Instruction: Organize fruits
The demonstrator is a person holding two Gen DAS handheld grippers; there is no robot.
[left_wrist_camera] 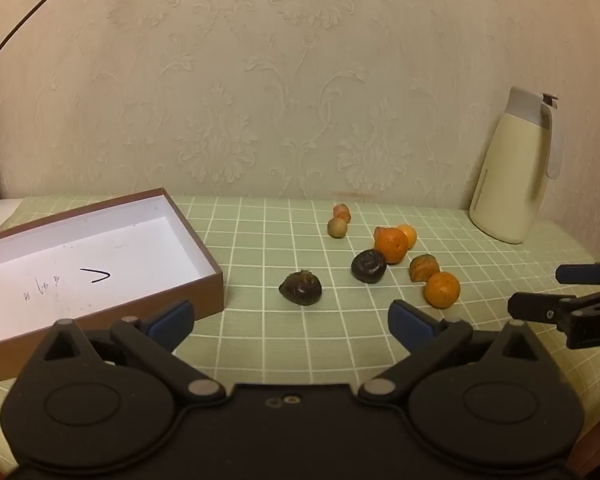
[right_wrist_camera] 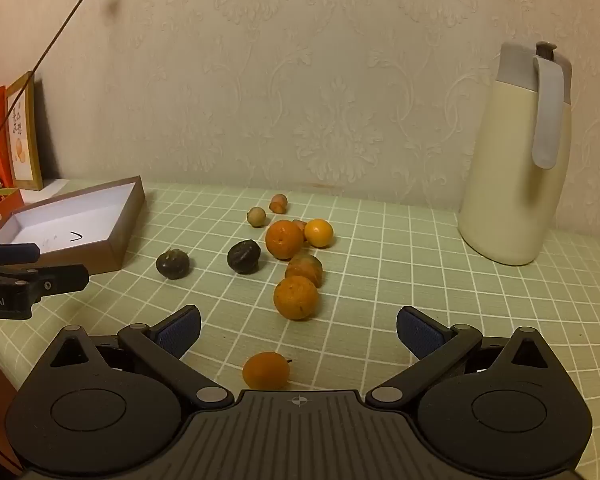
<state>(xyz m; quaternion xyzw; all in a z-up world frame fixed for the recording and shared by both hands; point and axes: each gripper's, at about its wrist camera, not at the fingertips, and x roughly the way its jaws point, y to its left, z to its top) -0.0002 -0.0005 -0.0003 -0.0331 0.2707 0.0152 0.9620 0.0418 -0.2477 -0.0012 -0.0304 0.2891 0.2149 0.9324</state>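
Several fruits lie on the green checked tablecloth (left_wrist_camera: pixel 260 344). Two are dark: one (left_wrist_camera: pixel 301 287) (right_wrist_camera: pixel 173 264) near the box, one (left_wrist_camera: pixel 368 266) (right_wrist_camera: pixel 243 256) further right. Oranges cluster beside them: a large one (left_wrist_camera: pixel 391 244) (right_wrist_camera: pixel 284 239), another (left_wrist_camera: pixel 442 289) (right_wrist_camera: pixel 296 297), and a partly green one (left_wrist_camera: pixel 423 267) (right_wrist_camera: pixel 305 269). A small orange (right_wrist_camera: pixel 266 370) lies close between the right gripper's open fingers. An open, empty brown box with a white inside (left_wrist_camera: pixel 80 256) (right_wrist_camera: pixel 76 220) sits at the left. My left gripper (left_wrist_camera: pixel 292 316) is open and empty. My right gripper (right_wrist_camera: pixel 298 332) is open.
A cream thermos jug (left_wrist_camera: pixel 512 172) (right_wrist_camera: pixel 520 164) stands at the back right by the wallpapered wall. Small fruits (left_wrist_camera: pixel 337 227) (right_wrist_camera: pixel 257 216) lie at the back. A picture frame and orange books (right_wrist_camera: pixel 20 136) stand at the far left. The right gripper shows at the left wrist view's right edge (left_wrist_camera: pixel 572 300).
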